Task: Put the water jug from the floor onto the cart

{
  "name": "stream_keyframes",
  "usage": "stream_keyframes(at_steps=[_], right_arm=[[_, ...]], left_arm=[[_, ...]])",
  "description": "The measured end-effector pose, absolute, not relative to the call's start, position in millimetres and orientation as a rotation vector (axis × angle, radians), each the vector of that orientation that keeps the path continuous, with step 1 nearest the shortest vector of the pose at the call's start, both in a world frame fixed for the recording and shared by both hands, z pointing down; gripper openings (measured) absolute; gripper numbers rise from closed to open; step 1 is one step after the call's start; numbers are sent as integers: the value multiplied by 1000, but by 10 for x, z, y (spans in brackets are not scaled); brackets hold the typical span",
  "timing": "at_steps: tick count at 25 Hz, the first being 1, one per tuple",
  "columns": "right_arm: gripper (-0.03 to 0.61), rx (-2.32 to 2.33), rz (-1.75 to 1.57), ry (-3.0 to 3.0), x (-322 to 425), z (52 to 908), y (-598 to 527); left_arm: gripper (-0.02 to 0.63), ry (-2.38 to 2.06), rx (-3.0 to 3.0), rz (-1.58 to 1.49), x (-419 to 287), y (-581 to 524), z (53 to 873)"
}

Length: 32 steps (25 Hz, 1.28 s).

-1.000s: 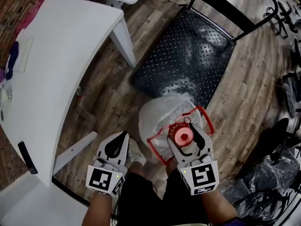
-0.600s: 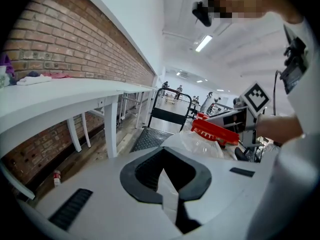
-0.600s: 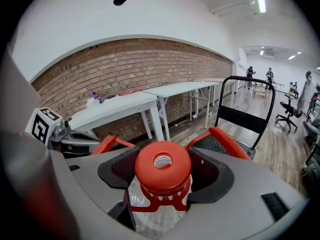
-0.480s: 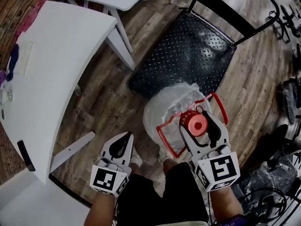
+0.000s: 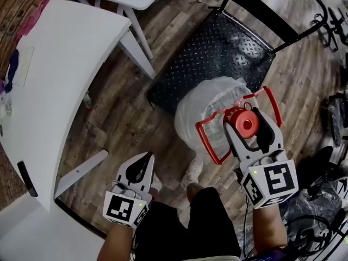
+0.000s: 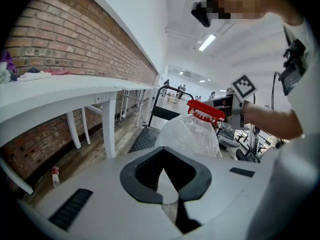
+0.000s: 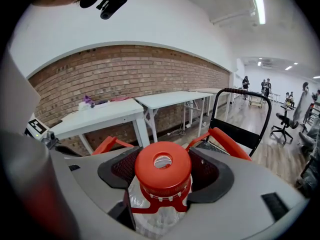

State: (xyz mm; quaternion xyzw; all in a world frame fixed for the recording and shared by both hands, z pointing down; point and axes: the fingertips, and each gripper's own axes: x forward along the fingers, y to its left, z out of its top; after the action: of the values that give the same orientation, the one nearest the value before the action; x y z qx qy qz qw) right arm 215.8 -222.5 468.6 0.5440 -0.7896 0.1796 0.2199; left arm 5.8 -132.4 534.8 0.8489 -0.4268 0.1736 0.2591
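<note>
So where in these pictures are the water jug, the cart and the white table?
water jug point(image 5: 209, 106): head view, on its clear plastic body.
cart point(image 5: 217, 53): head view, on its black studded deck.
white table point(image 5: 65, 75): head view, on a bare part of its top.

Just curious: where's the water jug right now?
Head view, right of centre: the right gripper holds the jug by its neck, next to the cart.

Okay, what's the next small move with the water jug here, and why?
Probably carry the water jug a little farther forward, over the cart's black deck, before lowering. The right gripper is shut on its neck below the red cap, and in the head view the jug's body overlaps only the deck's near edge. The left gripper is shut on nothing.
</note>
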Motion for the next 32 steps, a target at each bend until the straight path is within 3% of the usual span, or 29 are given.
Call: stream_keyframes(at_steps=[32], right_arm=[[314,1473,472,-2065,2491,5801,-2509]], left_arm=[[-2,-1102,2255,522,222,-1187,5662]])
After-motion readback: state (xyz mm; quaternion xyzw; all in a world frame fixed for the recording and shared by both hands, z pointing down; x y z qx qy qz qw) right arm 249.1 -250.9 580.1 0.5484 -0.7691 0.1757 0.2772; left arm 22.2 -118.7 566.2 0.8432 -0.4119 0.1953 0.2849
